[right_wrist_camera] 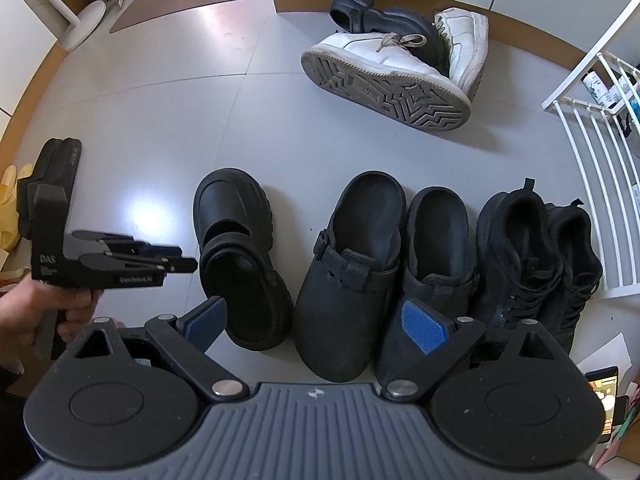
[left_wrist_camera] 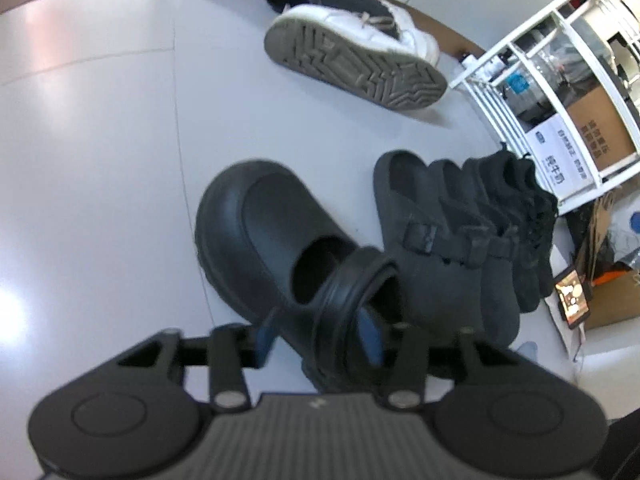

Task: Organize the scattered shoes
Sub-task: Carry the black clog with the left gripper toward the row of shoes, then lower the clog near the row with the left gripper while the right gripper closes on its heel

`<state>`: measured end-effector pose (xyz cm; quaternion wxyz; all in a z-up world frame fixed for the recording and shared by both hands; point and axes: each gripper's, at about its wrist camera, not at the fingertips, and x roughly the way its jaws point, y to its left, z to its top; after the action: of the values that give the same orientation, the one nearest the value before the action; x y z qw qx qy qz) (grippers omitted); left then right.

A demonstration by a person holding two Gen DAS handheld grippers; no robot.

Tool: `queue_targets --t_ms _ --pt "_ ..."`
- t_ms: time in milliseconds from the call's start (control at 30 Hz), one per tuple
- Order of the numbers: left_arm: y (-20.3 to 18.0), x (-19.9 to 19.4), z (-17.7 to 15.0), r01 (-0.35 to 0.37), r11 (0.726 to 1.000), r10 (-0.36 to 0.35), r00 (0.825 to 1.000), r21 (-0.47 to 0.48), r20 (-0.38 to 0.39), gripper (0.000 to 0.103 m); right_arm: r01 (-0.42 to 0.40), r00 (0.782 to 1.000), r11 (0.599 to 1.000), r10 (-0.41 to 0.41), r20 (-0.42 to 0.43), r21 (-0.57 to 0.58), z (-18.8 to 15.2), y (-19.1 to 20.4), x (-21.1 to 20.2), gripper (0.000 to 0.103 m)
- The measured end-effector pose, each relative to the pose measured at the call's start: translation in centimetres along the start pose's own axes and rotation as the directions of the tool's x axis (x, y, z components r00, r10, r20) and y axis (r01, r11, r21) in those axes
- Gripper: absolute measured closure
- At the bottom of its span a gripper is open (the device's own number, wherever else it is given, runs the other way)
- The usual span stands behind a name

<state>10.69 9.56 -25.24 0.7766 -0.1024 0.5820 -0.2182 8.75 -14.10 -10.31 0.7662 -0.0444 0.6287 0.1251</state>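
A black chunky strap shoe stands on the grey floor at the left end of a row. Beside it are two black clogs and two black sneakers. My left gripper is at this shoe's heel, jaws partly apart, blue pads either side of the strap, tips at the shoe's edge. My right gripper hovers wide open above the clogs, holding nothing. Farther back a white sneaker lies on its side against another white sneaker and a second black chunky shoe.
A white wire rack stands right of the row, with a cardboard box behind it. A lit phone lies at the right. Black slides sit far left, above the hand that holds the left gripper.
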Motion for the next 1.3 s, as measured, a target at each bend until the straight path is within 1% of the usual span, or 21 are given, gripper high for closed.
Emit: queue_targets --t_ms 100,167,300,467,533,633,700,767,833,900,1033,1233,1300 --pt "-0.3 -0.8 0.3 0.011 1.000 -0.011 1.000 0.007 0.017 0.038 -0.007 1.000 1.000 0.007 -0.001 0.013 0.0 0.2 0.2 0.006" --pt "-0.3 -1.3 0.4 0.012 1.000 -0.012 1.000 0.004 0.026 0.037 -0.015 1.000 1.000 0.015 0.002 0.022 -0.1 0.4 0.3 0.006" --pt "-0.1 -2.5 1.0 -0.007 1.000 0.007 0.999 -0.002 0.046 0.032 -0.028 1.000 0.999 0.028 0.013 0.038 -0.2 1.0 0.5 0.006" --pt "-0.2 -4.3 1.6 -0.041 0.999 0.039 0.997 0.027 0.063 0.027 -0.045 0.999 0.997 0.044 0.026 0.057 -0.5 1.7 0.6 0.006" --pt "0.1 -5.3 1.7 -0.037 0.999 0.036 0.996 0.006 0.086 0.024 -0.051 0.998 0.997 0.050 0.026 0.060 -0.5 1.8 0.7 0.006" --pt "0.6 -6.0 1.4 -0.028 0.999 0.030 0.995 -0.021 0.090 0.023 -0.069 0.997 0.996 0.067 0.032 0.062 -0.5 2.4 0.5 0.006" --pt "0.8 -6.4 1.2 -0.038 0.999 0.040 0.995 -0.026 0.087 0.023 -0.075 0.997 0.995 0.073 0.038 0.066 -0.4 2.6 0.4 0.006" --pt "1.2 -7.0 1.0 -0.035 0.999 0.039 0.994 -0.041 0.100 0.021 -0.072 0.997 0.995 0.069 0.042 0.068 -0.3 2.7 0.5 0.006" --pt "1.4 -7.3 0.8 -0.026 0.998 0.032 0.993 -0.051 0.109 0.017 -0.073 0.997 0.995 0.070 0.035 0.075 -0.3 2.9 0.8 0.006" --pt "1.4 -6.9 0.8 -0.052 0.998 0.055 0.993 -0.029 0.101 0.016 -0.078 0.997 0.993 0.076 0.022 0.086 -0.5 3.0 1.3 0.006" --pt "1.5 -6.2 0.9 -0.043 0.999 0.044 0.996 -0.020 0.082 0.016 -0.113 0.993 0.982 0.116 -0.012 0.151 -0.6 2.8 2.5 0.006" --pt "1.9 -6.6 0.8 -0.042 0.999 0.043 0.994 -0.009 0.096 0.016 -0.126 0.992 0.966 0.126 0.015 0.224 -0.4 2.9 3.9 0.006" --pt "2.2 -6.7 0.7 -0.045 0.999 0.047 0.994 -0.016 0.099 0.016 -0.122 0.992 0.965 0.123 0.010 0.233 -0.5 3.0 4.5 0.009"
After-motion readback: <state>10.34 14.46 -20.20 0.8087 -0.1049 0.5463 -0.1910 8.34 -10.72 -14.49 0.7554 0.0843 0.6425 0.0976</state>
